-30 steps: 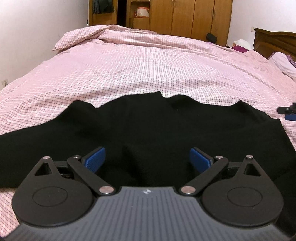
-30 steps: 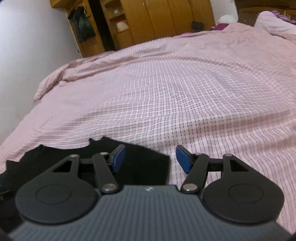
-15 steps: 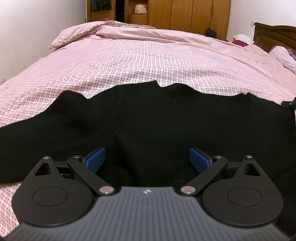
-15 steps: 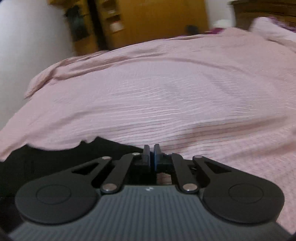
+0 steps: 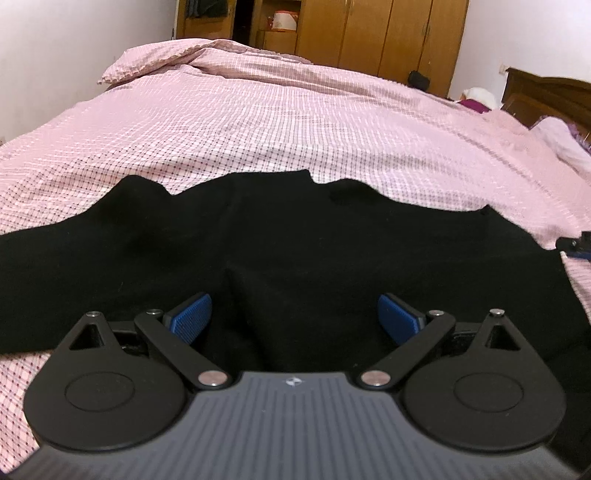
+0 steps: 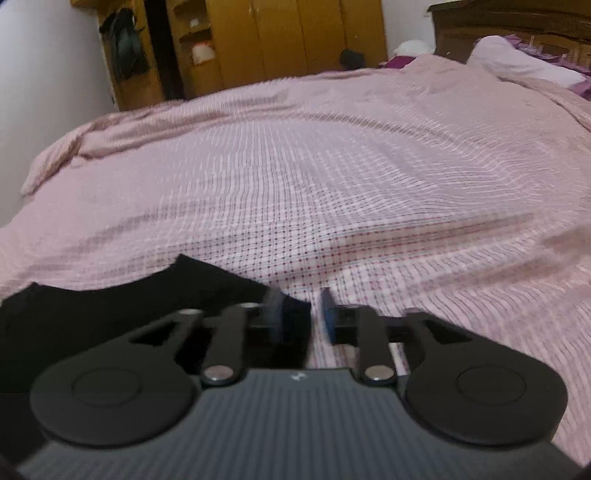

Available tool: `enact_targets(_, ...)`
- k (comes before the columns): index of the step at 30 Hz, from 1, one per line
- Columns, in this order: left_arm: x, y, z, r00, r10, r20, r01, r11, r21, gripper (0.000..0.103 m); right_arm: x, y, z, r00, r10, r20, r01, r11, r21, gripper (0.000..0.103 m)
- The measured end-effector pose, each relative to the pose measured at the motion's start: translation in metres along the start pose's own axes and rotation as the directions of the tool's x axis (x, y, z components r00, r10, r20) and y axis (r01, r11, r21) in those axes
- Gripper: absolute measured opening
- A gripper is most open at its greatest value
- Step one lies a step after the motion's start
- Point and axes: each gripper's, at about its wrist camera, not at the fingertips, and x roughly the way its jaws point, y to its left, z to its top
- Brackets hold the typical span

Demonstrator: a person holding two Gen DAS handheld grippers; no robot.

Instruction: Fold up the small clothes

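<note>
Item: black garment (image 5: 295, 251), one piece, spread across the near part of the bed (image 5: 295, 122) on a pink checked cover. It lies mostly flat, with a raised crease running toward the left gripper (image 5: 294, 319); its far edge is wavy and notched. No finished fold is visible, so the folding seems barely begun.

Left gripper: jaws wide apart over the middle of the garment, the crease between them, pads not pressing on cloth.

Right gripper (image 6: 297, 317): at the garment's right corner (image 6: 291, 302). Its jaws have just been opening and stand partly apart. The corner lies between them, against or just beside the left pad; the frame is blurred and shows no clamping.

Remaining, by judgement: take hold of an edge, carry it over, flatten, repeat.

Edges and room: the cover beyond the garment is bare and broad, giving free space ahead and to the right. Wardrobe (image 5: 388, 33) and headboard (image 6: 509, 26) stand well apart. The near edge of the garment is hidden under both gripper bodies.
</note>
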Motion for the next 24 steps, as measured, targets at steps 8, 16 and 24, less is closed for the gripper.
enact_targets(8, 0.005, -0.006, -0.002, 1.0, 0.028, 0.0, -0.028, 1.0, 0.01, 0.094, -0.064, -0.012, -0.04, 0.986, 0.165, -0.037, -0.163, 0.986, 0.042, 0.051)
enact_targets(16, -0.012, 0.009, -0.009, 0.996, 0.073, 0.047, -0.071, 0.997, -0.043, 0.075, -0.061, -0.004, -0.077, 0.979, 0.131, -0.153, -0.14, 0.989, -0.046, 0.05)
enact_targets(24, -0.001, 0.011, -0.006, 0.999, 0.036, 0.036, -0.034, 0.998, -0.053, 0.053, -0.06, 0.002, -0.087, 0.991, 0.089, -0.098, -0.097, 0.992, -0.077, 0.05)
